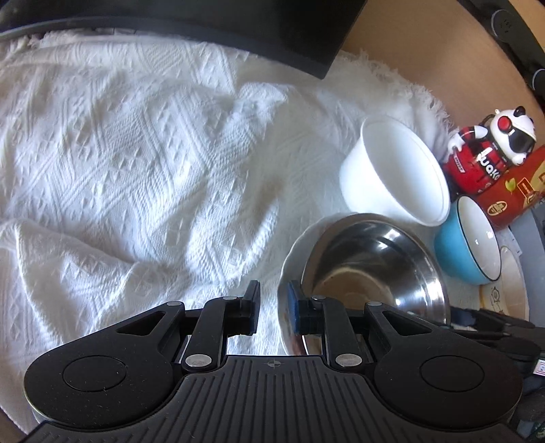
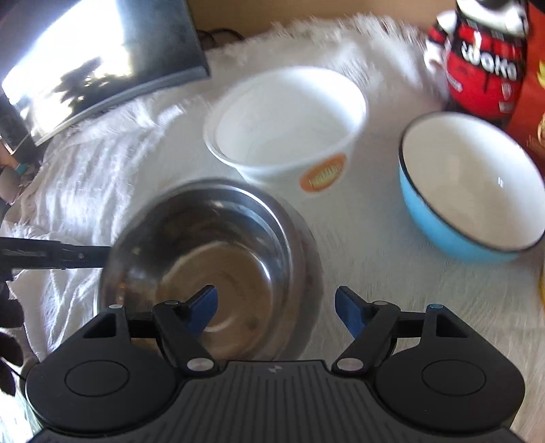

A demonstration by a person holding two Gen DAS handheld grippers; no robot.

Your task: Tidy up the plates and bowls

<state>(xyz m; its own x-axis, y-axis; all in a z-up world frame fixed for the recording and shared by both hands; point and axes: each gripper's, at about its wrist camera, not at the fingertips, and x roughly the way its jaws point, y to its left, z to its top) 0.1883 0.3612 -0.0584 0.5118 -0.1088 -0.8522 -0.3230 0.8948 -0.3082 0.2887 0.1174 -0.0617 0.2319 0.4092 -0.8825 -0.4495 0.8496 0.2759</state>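
Observation:
A steel bowl (image 1: 374, 259) (image 2: 221, 238) sits in a white plate (image 1: 289, 248) on the white cloth. My left gripper (image 1: 274, 306) straddles their left rim with narrow jaws. Its right pad is at the rim, and a strip of cloth shows between its left pad and the rim. My right gripper (image 2: 276, 306) is open wide over the bowl's near right rim, one finger inside and one outside, touching nothing. A white bowl (image 1: 398, 170) (image 2: 289, 112) with an orange label stands behind. A blue bowl (image 1: 456, 252) (image 2: 470, 184) with a white inside stands to the right.
The blue bowl rests on a patterned plate (image 1: 511, 283). A panda-topped red can (image 1: 487, 153) (image 2: 477, 68) and a red box (image 1: 517, 194) stand at the right. A dark screen (image 1: 238, 27) (image 2: 102, 61) lies along the far edge. Rumpled white cloth (image 1: 136, 153) spreads to the left.

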